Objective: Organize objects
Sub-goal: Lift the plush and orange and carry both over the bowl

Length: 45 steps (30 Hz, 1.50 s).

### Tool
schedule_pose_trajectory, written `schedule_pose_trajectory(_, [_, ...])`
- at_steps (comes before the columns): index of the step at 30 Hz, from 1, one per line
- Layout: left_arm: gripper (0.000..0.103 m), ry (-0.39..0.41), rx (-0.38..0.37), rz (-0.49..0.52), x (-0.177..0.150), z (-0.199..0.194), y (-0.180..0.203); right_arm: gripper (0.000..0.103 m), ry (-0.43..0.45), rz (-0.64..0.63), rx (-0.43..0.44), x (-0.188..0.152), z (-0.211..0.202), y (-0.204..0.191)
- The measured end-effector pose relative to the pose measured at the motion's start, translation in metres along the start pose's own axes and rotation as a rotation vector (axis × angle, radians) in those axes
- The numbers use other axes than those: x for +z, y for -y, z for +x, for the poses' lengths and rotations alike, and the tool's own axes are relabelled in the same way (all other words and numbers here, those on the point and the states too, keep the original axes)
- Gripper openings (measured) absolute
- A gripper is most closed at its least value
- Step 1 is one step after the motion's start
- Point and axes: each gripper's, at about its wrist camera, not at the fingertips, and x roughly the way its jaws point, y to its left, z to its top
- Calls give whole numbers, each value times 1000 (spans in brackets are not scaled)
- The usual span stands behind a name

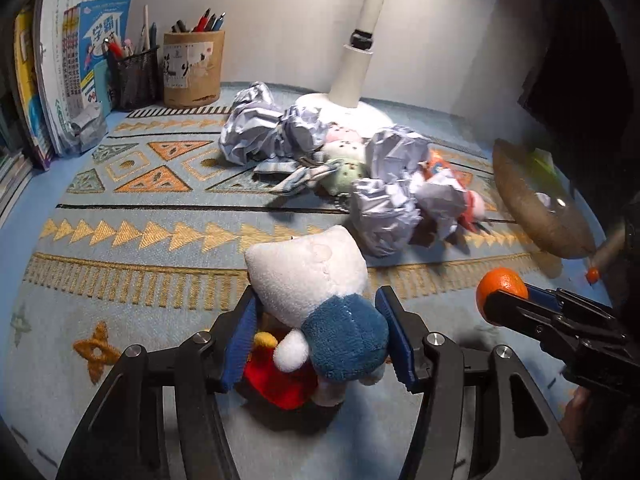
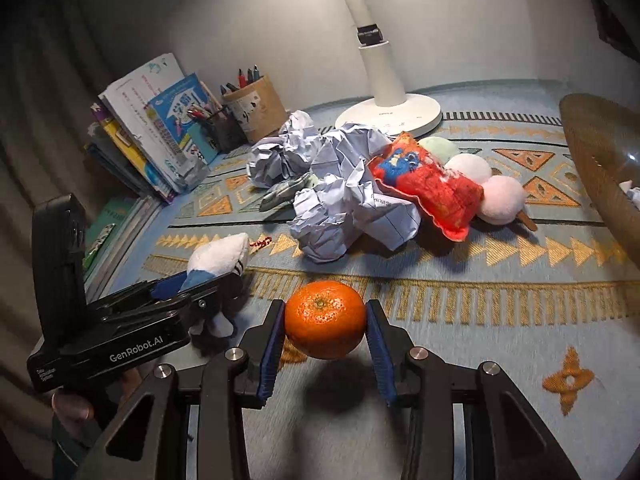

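Holding a soft white-and-blue plush toy with a red part (image 1: 320, 312) between its blue pads, the left gripper (image 1: 320, 336) is clamped on the toy just above the patterned blue woven cloth (image 1: 120, 200), while the right gripper (image 2: 326, 340) is clamped on a round orange mandarin (image 2: 325, 319). Plush likely compresses and could slide out; the smooth fruit may roll free if squeezed off-centre. Either could drop near the crumpled white paper balls (image 2: 344, 200) instead of reaching the shallow brown woven basket (image 2: 600, 160).

one orange (image 2: 325, 325), two pen holders (image 1: 193, 68)
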Motion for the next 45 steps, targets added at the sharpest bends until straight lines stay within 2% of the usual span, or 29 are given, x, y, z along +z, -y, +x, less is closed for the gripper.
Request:
schedule_pose_trajectory(3, [55, 6, -81, 28, -7, -8, 21, 39, 22, -34, -93, -12, -18, 0])
schedule_pose_trajectory(7, [55, -13, -125, 83, -21, -5, 52, 39, 4, -71, -168, -25, -26, 7])
schedule_pose_trajectory(13, [55, -60, -137, 89, -34, 6, 65, 39, -42, -71, -223, -42, -20, 28])
schedule_pose_trajectory(17, [55, -60, -136, 92, -36, 7, 65, 40, -50, -15, -197, -47, -18, 43])
schedule_pose_trajectory(19, [55, -67, -138, 93, -37, 9, 65, 44, -42, -7, -185, -48, -20, 43])
schedule_pose_trajectory(21, [55, -76, -139, 96, -38, 11, 67, 58, -22, -12, -201, -49, -23, 41])
schedule_pose_trajectory(22, [55, -78, -139, 99, -38, 12, 69, 59, -4, -19, -212, -50, -26, 39])
schedule_pose_trajectory(24, [55, -81, -142, 107, -39, 12, 72, 59, 12, -42, -216, -50, -28, 35])
schedule_pose_trajectory(26, [55, -76, -144, 117, -36, 11, 77, 58, -8, -81, -243, -50, -24, 28])
schedule_pose_trajectory(28, [55, -61, -143, 129, -31, 8, 83, 41, -17, -115, -287, -50, -19, 24])
schedule_pose_trajectory(29, [55, -53, -142, 135, -28, 5, 86, 39, -14, -121, -294, -50, -20, 23])
schedule_pose_trajectory(31, [55, -33, -138, 158, -18, -2, 95, 39, 27, -100, -279, -45, -33, 27])
schedule_pose_trajectory(34, [55, 26, -125, 208, 9, -16, 117, 39, 135, -68, -274, -24, -77, 34])
schedule_pose_trajectory(38, [55, 158, -189, 251, 61, -45, 164, 39, 357, -18, -360, 16, -163, 53])
schedule_pose_trajectory(41, [56, 224, -255, 274, 92, -50, 205, 39, 492, 50, -451, 39, -216, 77])
schedule_pose_trajectory(43, [56, 222, -298, 294, 106, -38, 230, 39, 532, 103, -479, 50, -234, 98])
schedule_pose_trajectory(45, [56, 204, -320, 309, 112, -18, 250, 39, 516, 153, -505, 56, -235, 120])
